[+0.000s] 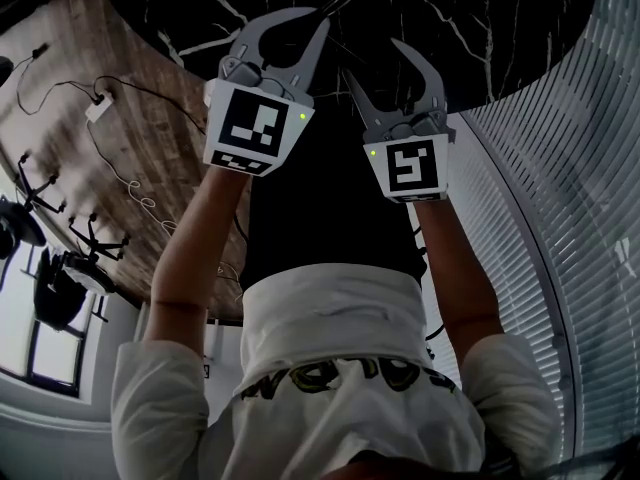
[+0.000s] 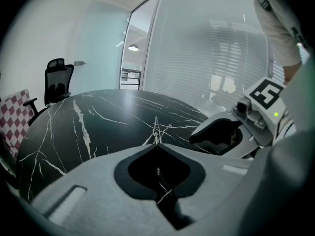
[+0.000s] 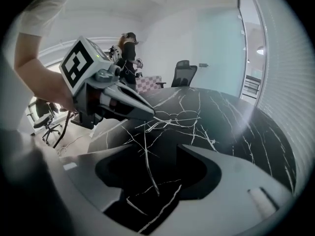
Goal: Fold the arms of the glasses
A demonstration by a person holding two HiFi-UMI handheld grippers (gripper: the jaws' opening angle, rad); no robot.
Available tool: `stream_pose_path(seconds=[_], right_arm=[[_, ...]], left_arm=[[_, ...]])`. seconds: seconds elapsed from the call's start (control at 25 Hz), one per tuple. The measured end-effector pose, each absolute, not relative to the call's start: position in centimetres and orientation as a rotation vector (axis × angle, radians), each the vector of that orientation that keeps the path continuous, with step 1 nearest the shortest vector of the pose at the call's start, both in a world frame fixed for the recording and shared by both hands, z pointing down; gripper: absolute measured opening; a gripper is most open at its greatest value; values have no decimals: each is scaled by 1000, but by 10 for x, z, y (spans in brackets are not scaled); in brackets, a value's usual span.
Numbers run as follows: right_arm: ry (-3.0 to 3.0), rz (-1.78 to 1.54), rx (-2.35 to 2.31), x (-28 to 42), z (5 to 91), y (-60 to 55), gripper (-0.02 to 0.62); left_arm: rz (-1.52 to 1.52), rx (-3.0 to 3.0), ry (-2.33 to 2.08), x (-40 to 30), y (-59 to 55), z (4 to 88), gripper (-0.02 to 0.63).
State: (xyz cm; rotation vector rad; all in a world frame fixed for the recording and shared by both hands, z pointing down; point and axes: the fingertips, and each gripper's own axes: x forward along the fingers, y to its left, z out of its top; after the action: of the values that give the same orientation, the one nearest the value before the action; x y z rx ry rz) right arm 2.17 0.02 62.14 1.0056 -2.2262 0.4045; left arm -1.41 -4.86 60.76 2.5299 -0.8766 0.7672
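Out over the black marble table (image 3: 246,136), your left gripper (image 1: 320,18) is closed, its tips pinching the left end of the thin wire glasses (image 3: 183,116). The glasses sit low at the tabletop, far of both grippers. Your right gripper (image 1: 370,58) is just to the right, jaws spread wide and gripping nothing. One arm (image 3: 148,166) of the glasses is unfolded and reaches back toward you through the gap between those open jaws, clear of both. An office chair (image 3: 184,73) stands past the table's far edge.
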Motion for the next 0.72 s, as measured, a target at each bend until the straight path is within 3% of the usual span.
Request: stream_pose_path(seconds=[0.72], right_arm=[[-2172,404,1126,45,624,-28,238]], left_arm=[[769,2514,-837,-15,-34,607,3]])
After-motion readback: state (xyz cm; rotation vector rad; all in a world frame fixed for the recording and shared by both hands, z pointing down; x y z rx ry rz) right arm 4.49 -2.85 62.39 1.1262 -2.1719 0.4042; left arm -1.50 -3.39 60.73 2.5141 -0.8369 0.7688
